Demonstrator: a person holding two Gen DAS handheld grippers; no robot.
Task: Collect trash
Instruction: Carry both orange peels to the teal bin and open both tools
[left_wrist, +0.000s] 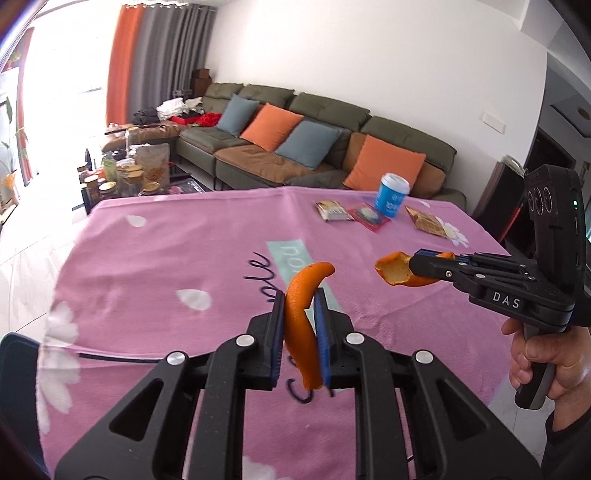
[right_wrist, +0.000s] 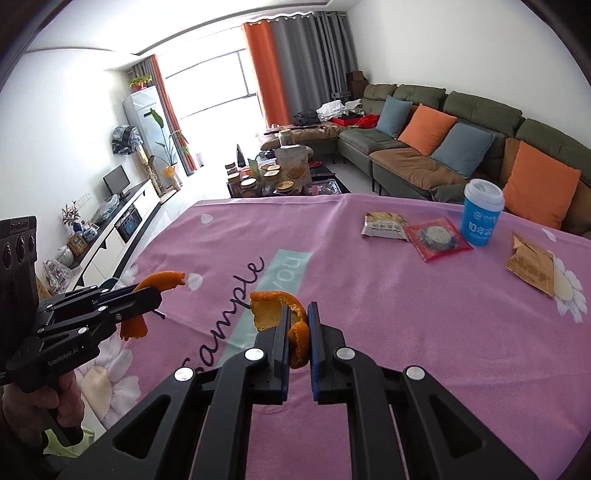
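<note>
The left tool (left_wrist: 300, 295) is clamped on a long curved strip of orange peel (left_wrist: 301, 321), its blue pads (left_wrist: 320, 325) narrowed onto the strip so that the peel stands up between them, curling over at the top and hanging out below. The right tool (right_wrist: 298, 314) is closed tight on a second, cupped piece of orange peel (right_wrist: 275, 308), whose pale inner side faces left and whose lower end is pinched between the pads. Both pieces are held above the table (left_wrist: 184, 236), which is covered by a pink cloth printed with white flowers, dark script and a pale green label. In the left wrist view the right tool comes in from the right edge, gripped by a hand (left_wrist: 546, 354) in a dark sleeve, with its peel (left_wrist: 393, 271) sticking out of the tips over the cloth. In the right wrist view the left tool (right_wrist: 155, 291) enters from the left edge with its strip (right_wrist: 162, 278) arching over the fingers. More trash lies on the far right part of the table: a blue paper cup with a white lid (right_wrist: 482, 212) standing upright, a silver snack wrapper (right_wrist: 384, 225) and a red wrapper (right_wrist: 437, 238) touching each other just left of the cup, and a gold wrapper (right_wrist: 530, 267) apart to its right. Behind the table runs a green sofa (right_wrist: 480, 110) with orange and blue cushions.
</note>
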